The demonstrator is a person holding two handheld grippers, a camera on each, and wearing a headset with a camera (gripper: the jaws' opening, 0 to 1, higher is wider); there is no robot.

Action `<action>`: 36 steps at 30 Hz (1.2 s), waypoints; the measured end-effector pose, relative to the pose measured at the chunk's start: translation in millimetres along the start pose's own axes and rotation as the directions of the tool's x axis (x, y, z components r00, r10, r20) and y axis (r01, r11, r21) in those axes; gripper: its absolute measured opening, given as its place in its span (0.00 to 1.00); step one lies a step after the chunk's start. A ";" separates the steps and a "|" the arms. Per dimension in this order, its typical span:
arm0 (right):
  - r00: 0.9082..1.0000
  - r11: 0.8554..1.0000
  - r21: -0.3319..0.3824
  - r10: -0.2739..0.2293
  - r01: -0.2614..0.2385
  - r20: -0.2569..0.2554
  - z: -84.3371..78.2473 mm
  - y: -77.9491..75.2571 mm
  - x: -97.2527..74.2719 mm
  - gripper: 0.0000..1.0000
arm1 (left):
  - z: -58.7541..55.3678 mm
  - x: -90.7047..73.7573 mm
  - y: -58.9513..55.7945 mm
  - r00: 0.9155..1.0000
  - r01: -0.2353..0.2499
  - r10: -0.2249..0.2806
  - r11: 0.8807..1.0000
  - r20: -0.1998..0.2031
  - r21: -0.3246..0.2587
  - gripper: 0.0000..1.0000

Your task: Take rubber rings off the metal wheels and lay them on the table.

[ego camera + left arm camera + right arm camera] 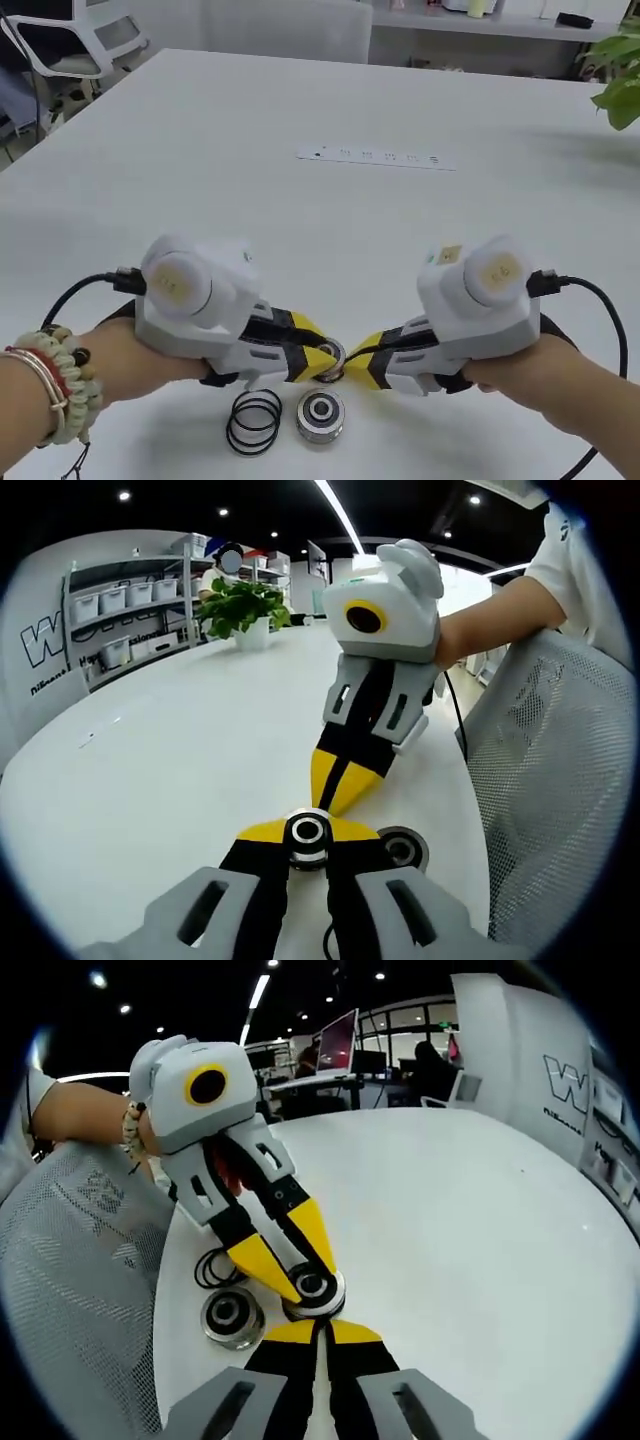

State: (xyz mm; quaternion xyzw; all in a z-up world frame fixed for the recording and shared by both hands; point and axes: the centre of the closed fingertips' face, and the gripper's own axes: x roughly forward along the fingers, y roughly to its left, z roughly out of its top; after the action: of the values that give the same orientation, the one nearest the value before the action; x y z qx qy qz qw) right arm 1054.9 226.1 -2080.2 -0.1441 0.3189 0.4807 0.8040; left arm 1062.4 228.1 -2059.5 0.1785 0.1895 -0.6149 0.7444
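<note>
Your left claw (306,830) grips the metal wheel (316,1290) above the surface (300,200) and your right claw (318,1331), pinched narrow, touches its rim, so a hard pull may twist the wheel loose or fling any rubber ring off.

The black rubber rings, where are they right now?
In the head view, the thin black rubber rings lie bunched on the white table near the bottom middle, right beside the loose round metal wheel, on its left.
</note>
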 end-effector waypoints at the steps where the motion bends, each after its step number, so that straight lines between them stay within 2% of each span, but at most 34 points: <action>1: 1.000 1.000 0.013 -0.004 0.004 0.000 -0.2 -0.7 -0.3 0.00 | 0.2 0.3 0.3 1.000 0.000 0.000 1.000 0.000 0.001 0.08; 2: 1.000 0.999 0.041 -0.008 0.008 0.003 0.0 -2.1 -0.1 0.00 | 0.2 0.1 0.1 1.000 0.000 0.000 1.000 0.000 0.002 0.08; 3: 1.000 0.995 0.100 0.000 -0.001 0.011 -0.2 -1.3 -0.1 0.00 | 0.2 0.1 0.1 1.000 0.000 0.000 1.000 -0.001 0.003 0.08; 4: 1.000 0.985 0.170 -0.005 0.001 0.022 -0.9 -3.8 -0.5 0.00 | 0.3 0.0 0.1 1.000 0.000 0.000 1.000 0.000 0.004 0.08; 7: 0.998 0.962 0.271 0.004 -0.020 0.057 -0.8 -5.3 -2.9 0.00 | 0.2 -0.1 -0.1 1.000 0.003 -0.002 1.000 -0.001 0.008 0.08; 8: 0.998 0.950 0.311 0.004 -0.025 0.068 -0.6 -6.2 -3.7 0.00 | 0.1 -0.2 -0.2 1.000 0.003 -0.003 1.000 0.000 0.008 0.08; 10: 0.995 0.911 0.411 0.000 -0.041 0.098 0.6 -9.2 -5.8 0.00 | 0.2 -0.6 -0.4 1.000 0.003 -0.003 1.000 0.002 0.013 0.08; 11: 0.994 0.899 0.435 -0.004 -0.046 0.114 1.7 -10.9 -6.9 0.00 | 0.2 -0.7 -0.3 1.000 0.003 -0.003 1.000 0.003 0.014 0.08; 12: 0.985 0.882 0.466 -0.016 -0.067 0.173 10.6 -15.0 -10.5 0.00 | 0.0 -0.7 -0.4 1.000 0.004 -0.004 1.000 0.005 0.012 0.08; 14: 0.982 0.841 0.529 0.011 -0.112 0.190 13.4 -11.3 -12.9 0.00 | 0.0 -0.5 -0.5 1.000 0.004 -0.004 1.000 0.006 0.019 0.08; 15: 0.986 0.866 0.493 0.001 -0.084 0.167 8.8 -13.8 -11.0 0.00 | -0.1 -0.1 -0.5 1.000 0.003 -0.003 1.000 0.006 0.024 0.08; 16: 0.986 0.868 0.488 0.006 -0.088 0.167 8.9 -10.3 -11.7 0.00 | 0.1 0.1 -1.0 1.000 0.003 -0.003 1.000 0.007 0.028 0.08; 19: 0.985 0.856 0.506 0.018 -0.103 0.170 11.0 -7.2 -12.4 0.00 | 0.5 -0.1 -1.8 1.000 0.004 -0.005 0.999 0.009 0.036 0.08; 23: 0.985 0.852 0.513 0.027 -0.111 0.167 14.2 -3.0 -14.3 0.00 | 0.9 -0.4 -2.7 1.000 0.010 -0.010 0.998 0.002 0.062 0.08; 32: 0.986 0.868 0.483 0.037 -0.113 0.163 17.8 1.3 -12.1 0.00 | 0.9 -0.3 -2.7 1.000 0.009 -0.009 0.997 -0.002 0.074 0.08; 36: 0.985 0.868 0.483 0.042 -0.119 0.167 18.8 2.0 -12.5 0.00 | 1.0 -0.5 -2.8 1.000 0.009 -0.009 0.997 0.000 0.072 0.08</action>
State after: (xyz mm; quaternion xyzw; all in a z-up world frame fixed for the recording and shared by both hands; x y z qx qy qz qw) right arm 1056.0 228.7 -2057.7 0.1150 0.3743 0.4267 0.8152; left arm 1059.7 227.5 -2058.5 0.2042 0.1681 -0.6245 0.7349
